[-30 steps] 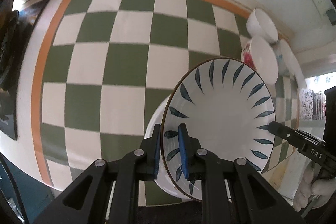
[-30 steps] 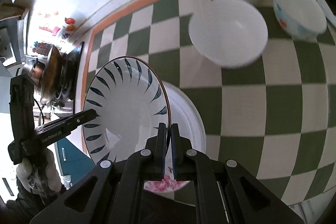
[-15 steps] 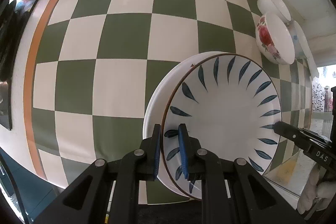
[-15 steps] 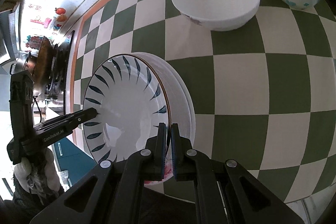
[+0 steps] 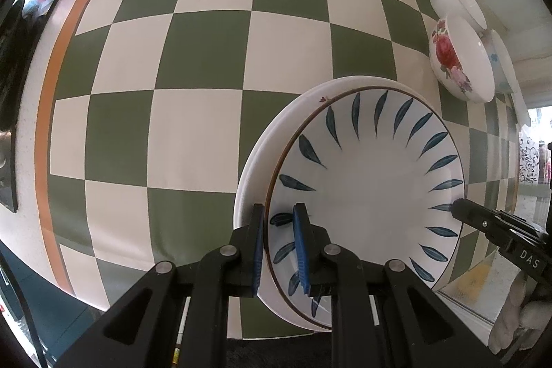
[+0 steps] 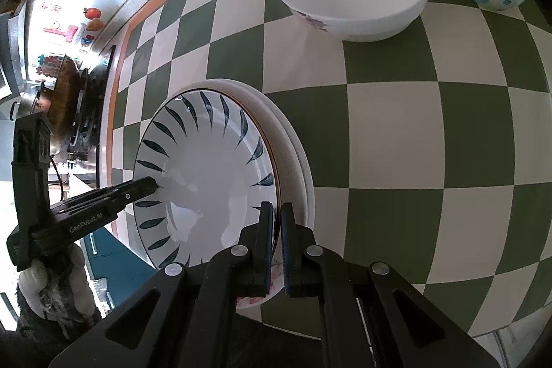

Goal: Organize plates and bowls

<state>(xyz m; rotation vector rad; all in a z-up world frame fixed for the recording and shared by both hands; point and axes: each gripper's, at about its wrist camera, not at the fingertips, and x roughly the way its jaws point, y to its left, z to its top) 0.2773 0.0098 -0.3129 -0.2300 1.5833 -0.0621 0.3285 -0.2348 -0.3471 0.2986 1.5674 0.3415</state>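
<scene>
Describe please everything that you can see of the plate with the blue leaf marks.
The leaf plate is round and shallow, looks like glazed ceramic, white with dark blue leaf strokes around the inside and a thin brown rim line. It sits on top of a plain white plate stack on the green and white checked cloth. The left gripper is closed on one edge and the right gripper on the opposite edge. It looks unbroken and empty.

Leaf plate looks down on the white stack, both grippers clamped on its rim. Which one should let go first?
Likely the right gripper: it pinches only the thin outer rim of the leaf plate, so opening frees it. The left gripper reaches deeper, one finger between plate and white stack. Close call.
</scene>
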